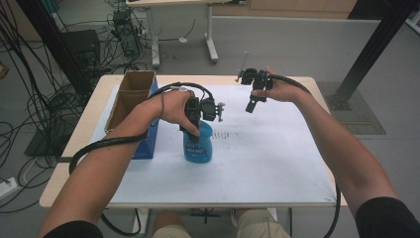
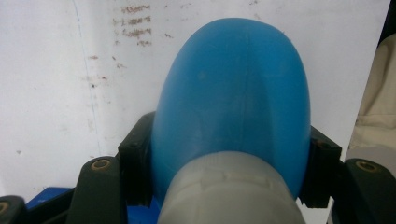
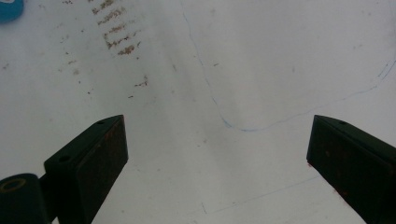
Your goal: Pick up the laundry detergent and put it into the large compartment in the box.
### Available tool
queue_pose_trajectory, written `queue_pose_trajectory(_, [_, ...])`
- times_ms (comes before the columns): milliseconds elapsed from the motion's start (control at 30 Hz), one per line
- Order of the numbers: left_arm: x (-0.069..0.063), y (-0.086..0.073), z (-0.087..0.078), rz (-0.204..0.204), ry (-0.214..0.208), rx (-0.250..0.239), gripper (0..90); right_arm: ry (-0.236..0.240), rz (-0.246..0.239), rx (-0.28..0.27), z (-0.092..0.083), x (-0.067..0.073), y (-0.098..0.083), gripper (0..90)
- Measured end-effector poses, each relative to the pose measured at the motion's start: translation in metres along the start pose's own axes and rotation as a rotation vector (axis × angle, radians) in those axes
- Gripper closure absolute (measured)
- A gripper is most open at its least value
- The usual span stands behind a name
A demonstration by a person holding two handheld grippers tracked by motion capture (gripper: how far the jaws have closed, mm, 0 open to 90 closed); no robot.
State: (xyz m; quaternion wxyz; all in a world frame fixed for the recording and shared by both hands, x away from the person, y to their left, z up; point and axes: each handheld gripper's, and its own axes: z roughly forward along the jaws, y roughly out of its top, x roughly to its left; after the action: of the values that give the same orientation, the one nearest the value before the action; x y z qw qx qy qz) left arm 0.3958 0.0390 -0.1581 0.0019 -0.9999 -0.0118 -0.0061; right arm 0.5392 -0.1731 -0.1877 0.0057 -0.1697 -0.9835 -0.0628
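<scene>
A blue plastic bottle (image 1: 198, 146) with a pale grey cap stands on the white table sheet (image 1: 277, 153), left of the middle. My left gripper (image 1: 194, 130) comes down on it from above and is shut on its upper part. In the left gripper view the blue bottle (image 2: 233, 102) bulges between the two black pads (image 2: 135, 163), which press on both its sides, with the grey cap (image 2: 229, 191) nearest the camera. My right gripper (image 1: 251, 105) hangs above the far middle of the table, open, its pads (image 3: 91, 158) wide apart over bare sheet.
An open cardboard box (image 1: 130, 96) in a blue holder (image 1: 148, 141) stands at the table's left side. Brown smudges (image 3: 116, 32) mark the sheet near the middle. The table's near edge (image 1: 223, 202) lies close to the person's knees. Cables and table legs lie on the floor beyond.
</scene>
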Motion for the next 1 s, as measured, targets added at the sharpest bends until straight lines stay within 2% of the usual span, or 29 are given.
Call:
queue_pose_trajectory(133, [0.0013, 0.0011, -0.0001, 0.012, -0.005, 0.005, 36.9, 0.001, -0.001, -0.001, 0.0004, 0.0001, 0.0001, 5.2])
queue_pose_trajectory(1000, [-0.0011, 0.0077, -0.0005, 0.015, -0.001, 0.032, 37.1, 0.0, -0.007, 0.003, 0.0006, 0.0014, 0.0015, 5.2])
